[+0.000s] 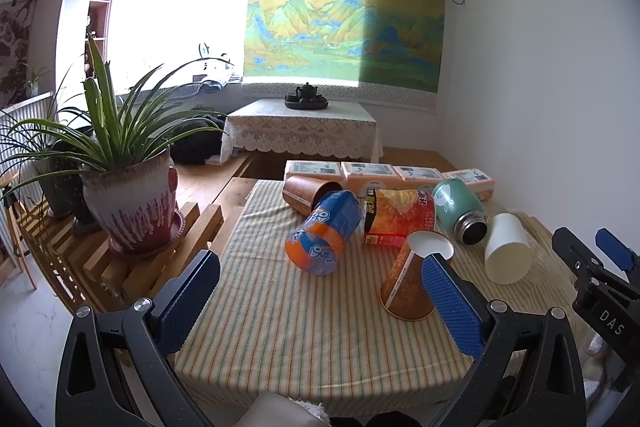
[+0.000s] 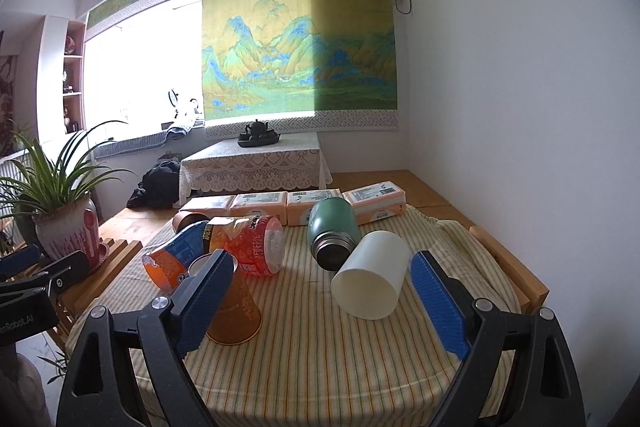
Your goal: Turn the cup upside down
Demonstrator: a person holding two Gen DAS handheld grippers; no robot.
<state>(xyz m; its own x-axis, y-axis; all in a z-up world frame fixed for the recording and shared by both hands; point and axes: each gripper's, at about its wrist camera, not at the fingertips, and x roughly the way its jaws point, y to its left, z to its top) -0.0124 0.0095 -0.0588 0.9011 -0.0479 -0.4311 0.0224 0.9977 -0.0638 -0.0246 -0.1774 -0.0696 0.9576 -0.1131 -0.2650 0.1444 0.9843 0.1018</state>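
An orange paper cup (image 1: 412,279) stands upside down on the striped cloth, white base up; it also shows in the right wrist view (image 2: 234,311). A white cup (image 1: 507,249) lies on its side, mouth toward me, and shows in the right wrist view (image 2: 370,277). My left gripper (image 1: 320,291) is open and empty, its right finger beside the orange cup. My right gripper (image 2: 322,287) is open and empty, with the white cup lying between its fingers' line, closer to the right one. The right gripper also shows in the left wrist view (image 1: 600,267).
A blue-orange cup (image 1: 324,237), a red-orange noodle tub (image 1: 400,217), a brown cup (image 1: 306,189) and a green flask (image 1: 460,211) lie on the cloth. Tissue packs (image 1: 372,173) line the far edge. A potted plant (image 1: 128,187) stands on a wooden rack at left.
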